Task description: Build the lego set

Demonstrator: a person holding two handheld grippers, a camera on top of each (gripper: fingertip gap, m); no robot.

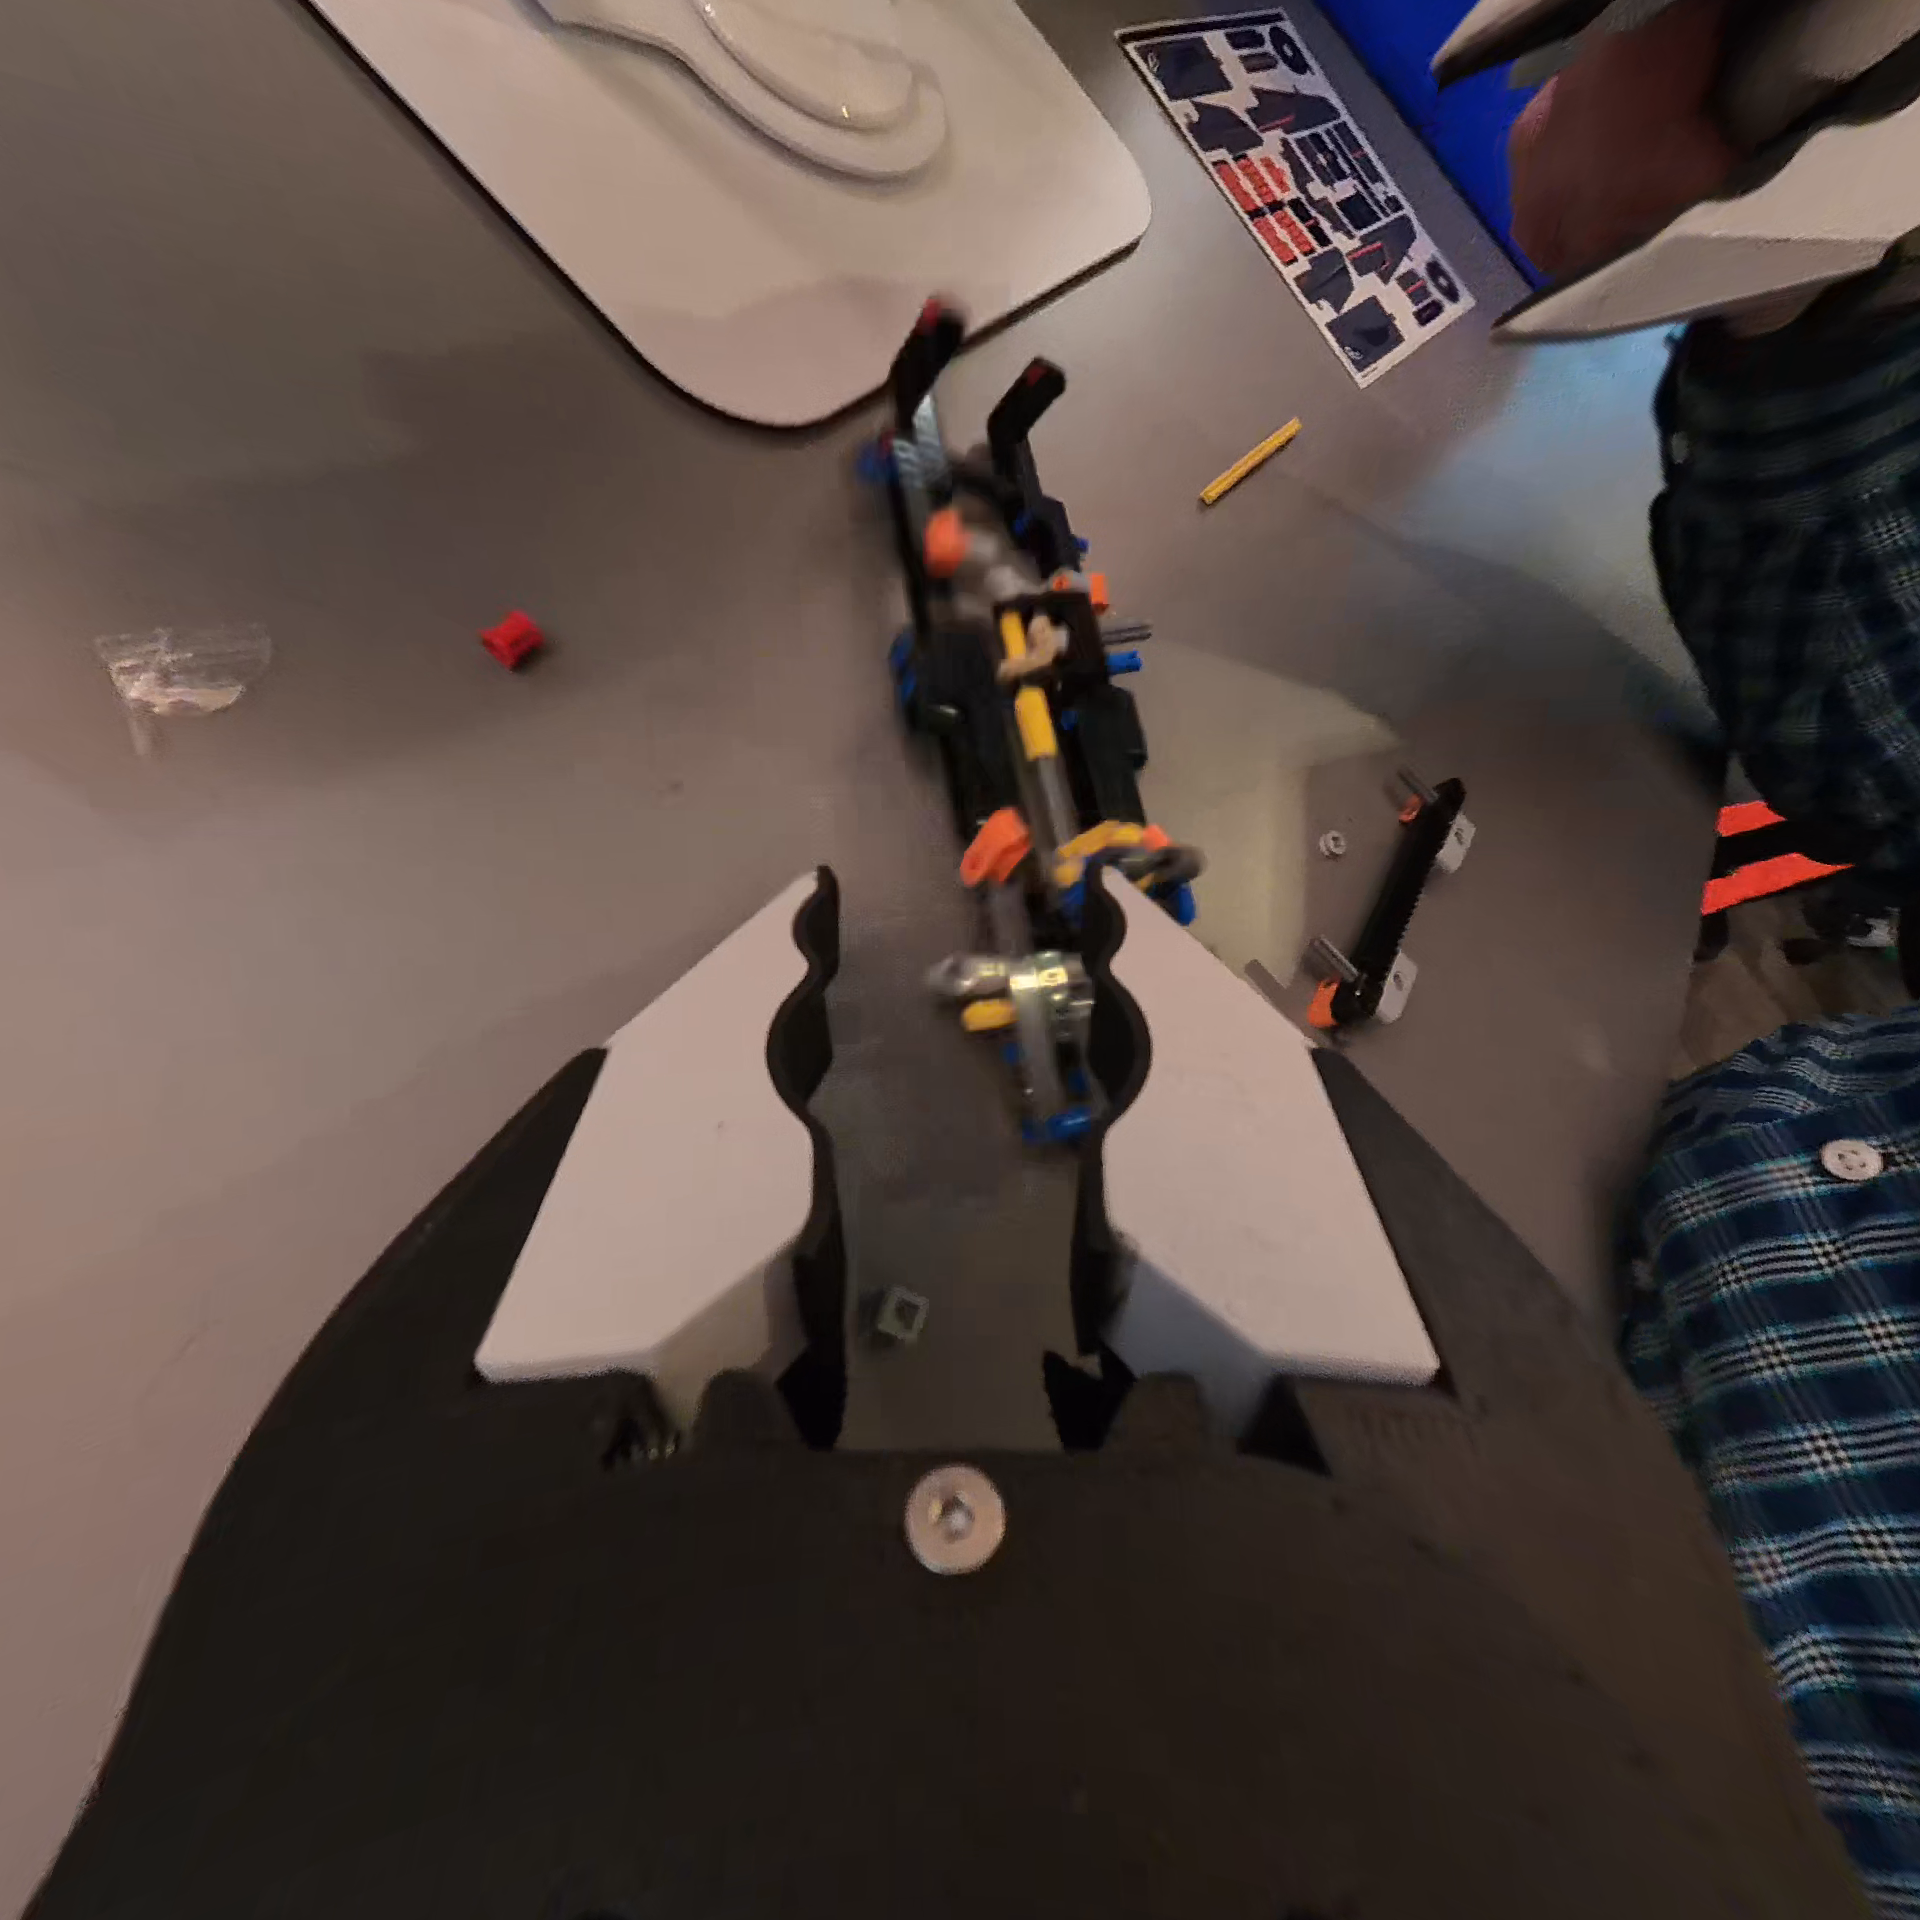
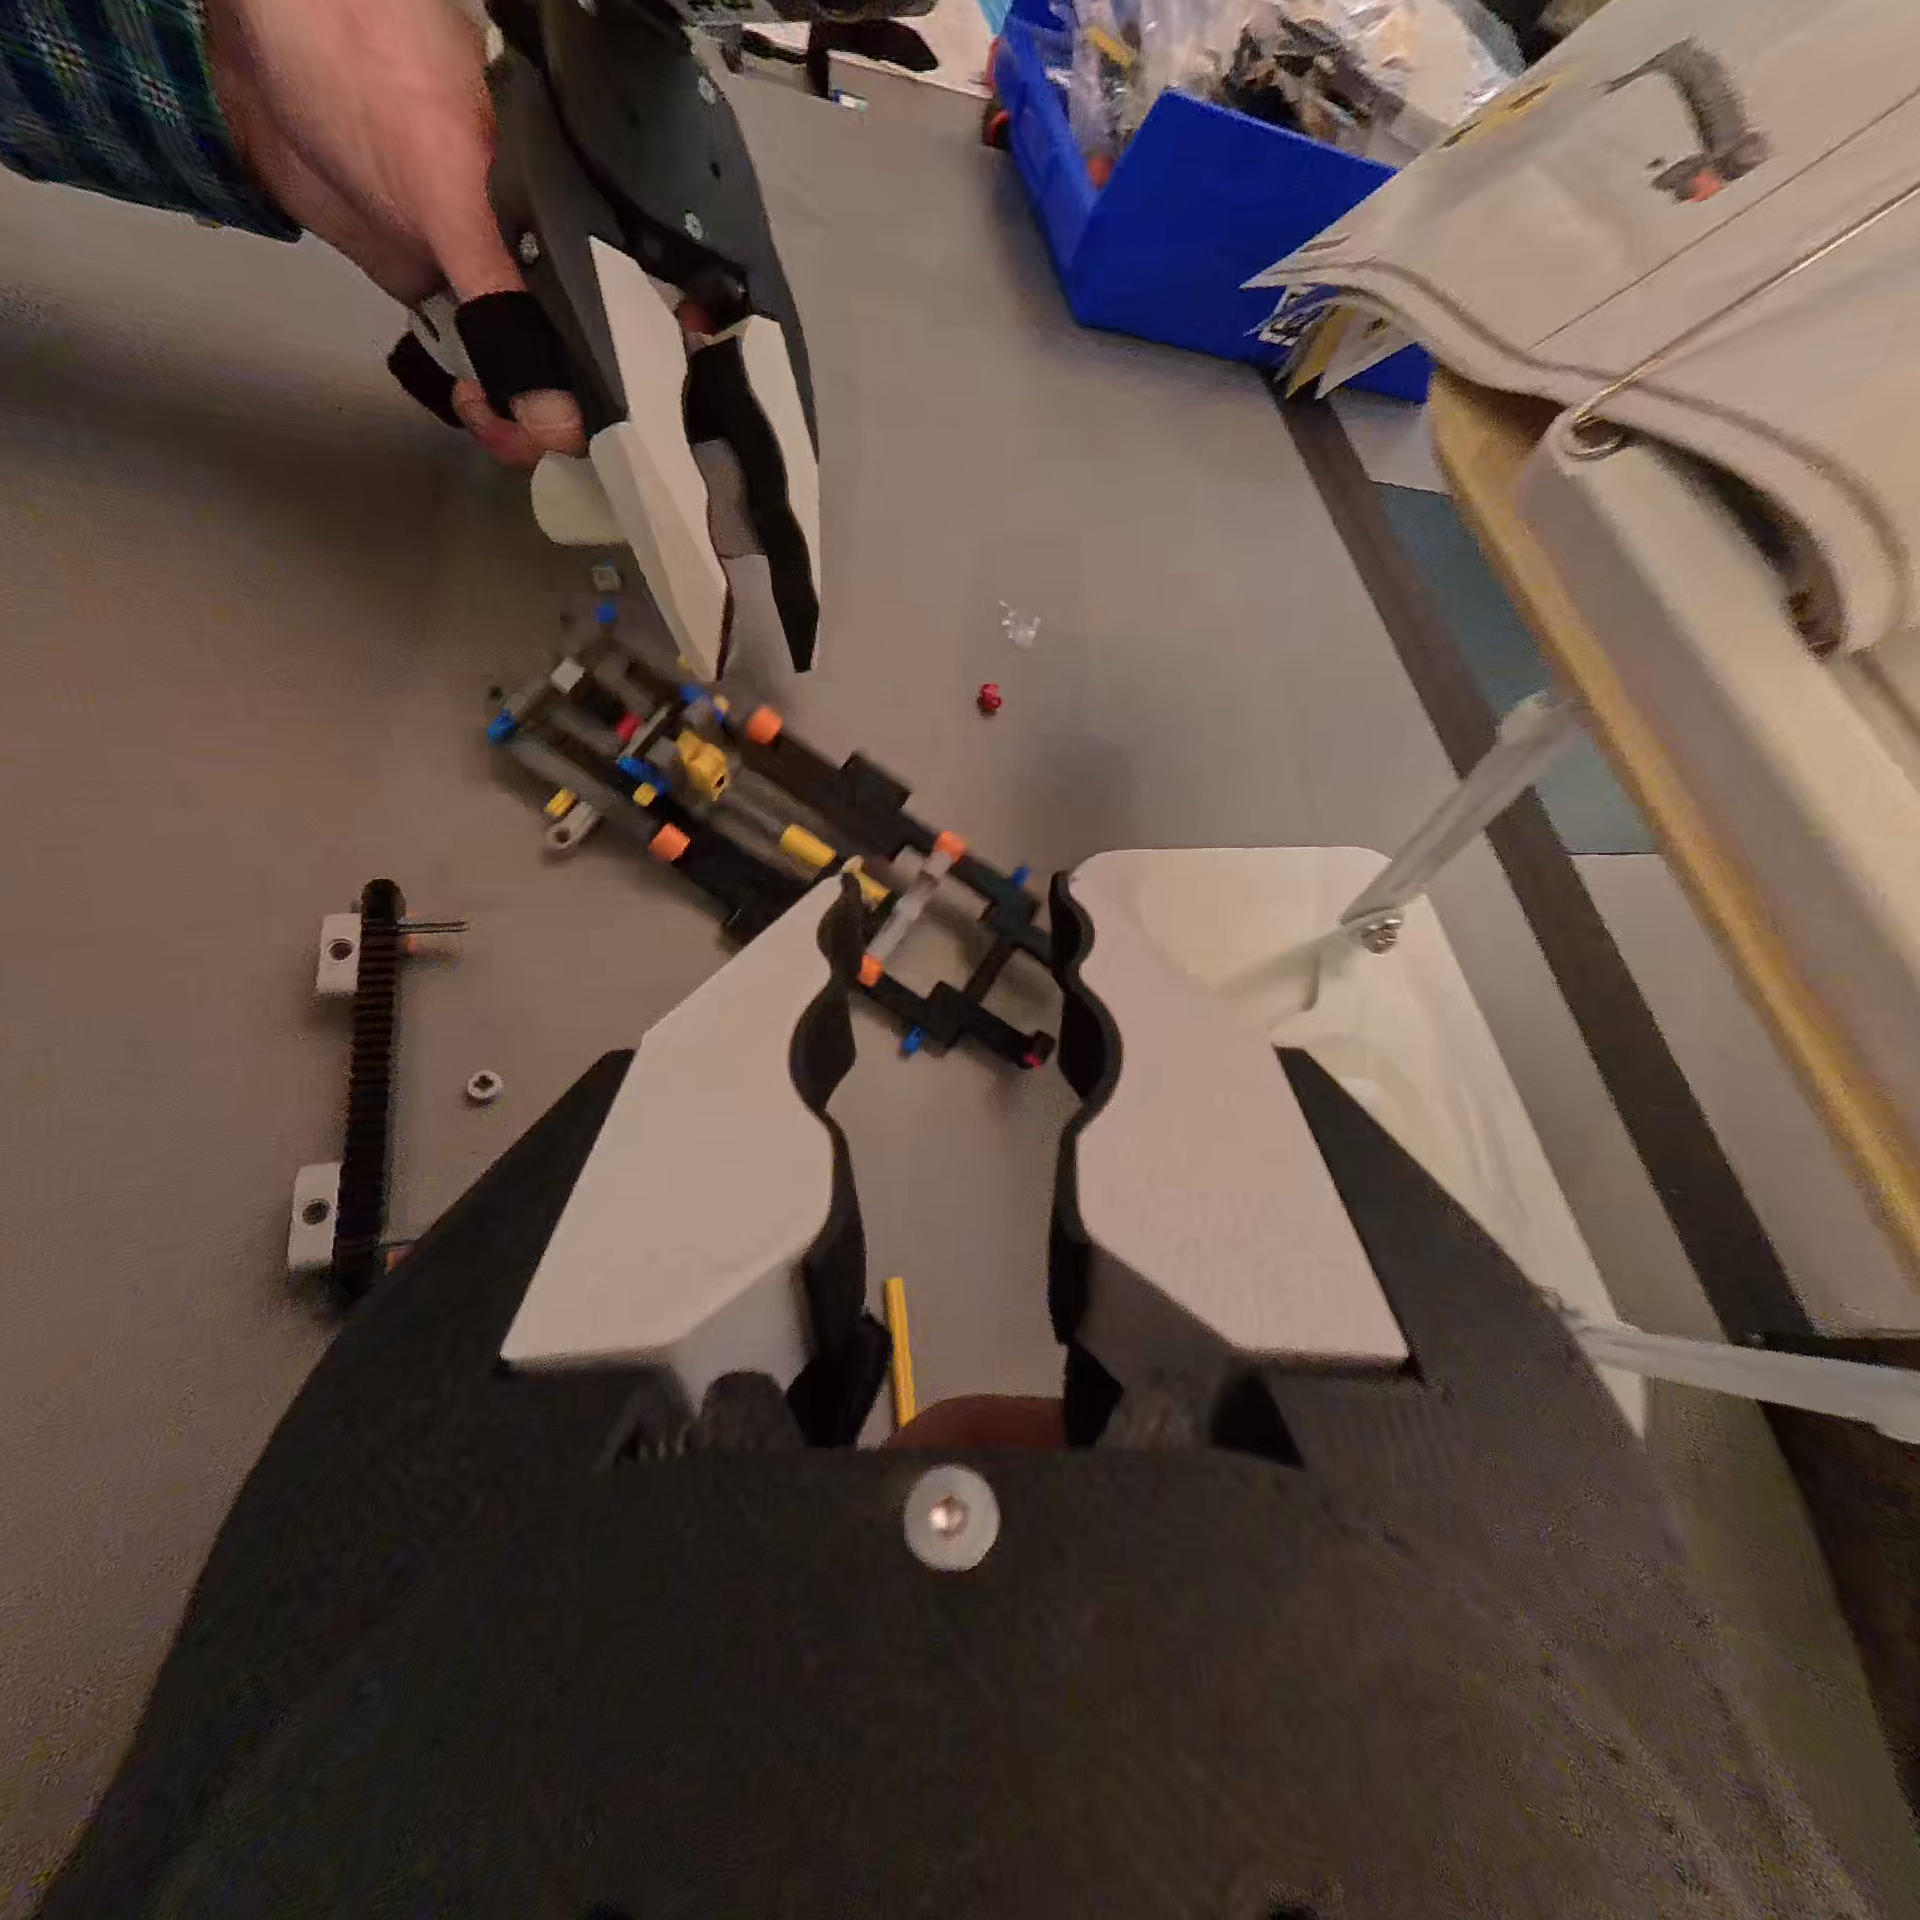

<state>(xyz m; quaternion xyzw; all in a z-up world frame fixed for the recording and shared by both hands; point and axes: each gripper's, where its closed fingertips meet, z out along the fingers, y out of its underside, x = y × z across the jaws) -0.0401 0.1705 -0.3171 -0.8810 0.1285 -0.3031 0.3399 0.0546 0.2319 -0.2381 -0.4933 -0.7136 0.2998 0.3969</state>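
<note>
The long black lego chassis (image 1: 1023, 717), with yellow, orange, blue and grey parts, lies on the grey table. My left gripper (image 1: 964, 904) is open and hovers over the chassis's near grey end, which sits beside the right finger without being gripped. In the right wrist view the chassis (image 2: 748, 810) lies ahead and my right gripper (image 2: 954, 904) is open over its black forked end. The left gripper (image 2: 764, 660) hangs above the far end, held by a hand. A yellow axle (image 2: 899, 1361) lies on the table under my right gripper.
A black toothed rack with white blocks (image 2: 369, 1091) and a grey bush (image 2: 483, 1086) lie to the left. A red piece (image 1: 512, 637), a clear plastic scrap (image 1: 177, 675), a sticker sheet (image 1: 1299, 187), a white board (image 1: 727, 208) and a blue parts bin (image 2: 1195, 208) surround the chassis.
</note>
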